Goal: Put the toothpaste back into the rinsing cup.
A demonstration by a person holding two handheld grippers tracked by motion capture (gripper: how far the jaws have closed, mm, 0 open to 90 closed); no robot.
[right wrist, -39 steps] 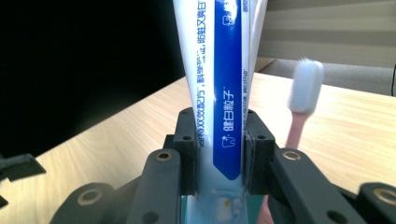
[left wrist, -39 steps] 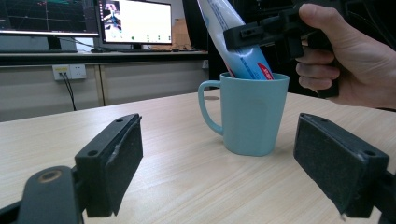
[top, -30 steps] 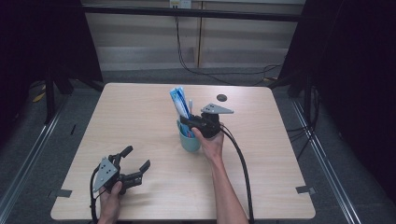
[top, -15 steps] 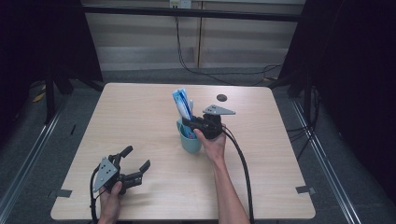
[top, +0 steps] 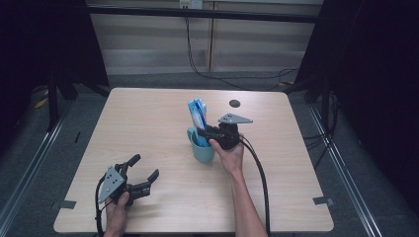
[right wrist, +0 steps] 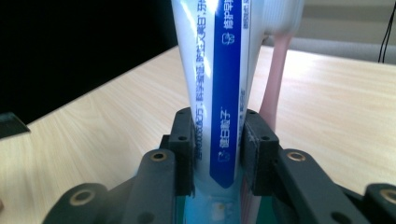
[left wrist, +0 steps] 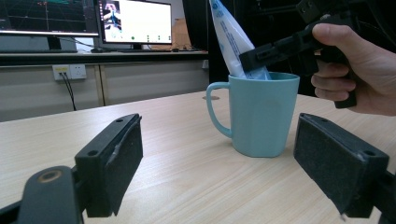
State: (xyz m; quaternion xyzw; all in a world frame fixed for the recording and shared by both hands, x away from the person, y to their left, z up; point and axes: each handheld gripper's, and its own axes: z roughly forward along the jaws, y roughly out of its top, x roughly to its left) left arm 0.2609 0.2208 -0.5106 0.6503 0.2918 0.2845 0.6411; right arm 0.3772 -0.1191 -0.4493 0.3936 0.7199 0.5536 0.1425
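Tabletop of pale wood, seen from above. At frame centre, a teal mug holds a blue-and-white toothpaste tube standing upright beside a pink toothbrush. The right tool, jaws just loosening, still pinches the tube above the mug's rim. At lower left, the left tool rests with jaws wide, holding nothing

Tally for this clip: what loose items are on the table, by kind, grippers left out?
Mug, teal: 1
Toothpaste tube, blue and white, standing in the mug: 1
Toothbrush, pink handle, beside the tube: 1
Total: 3
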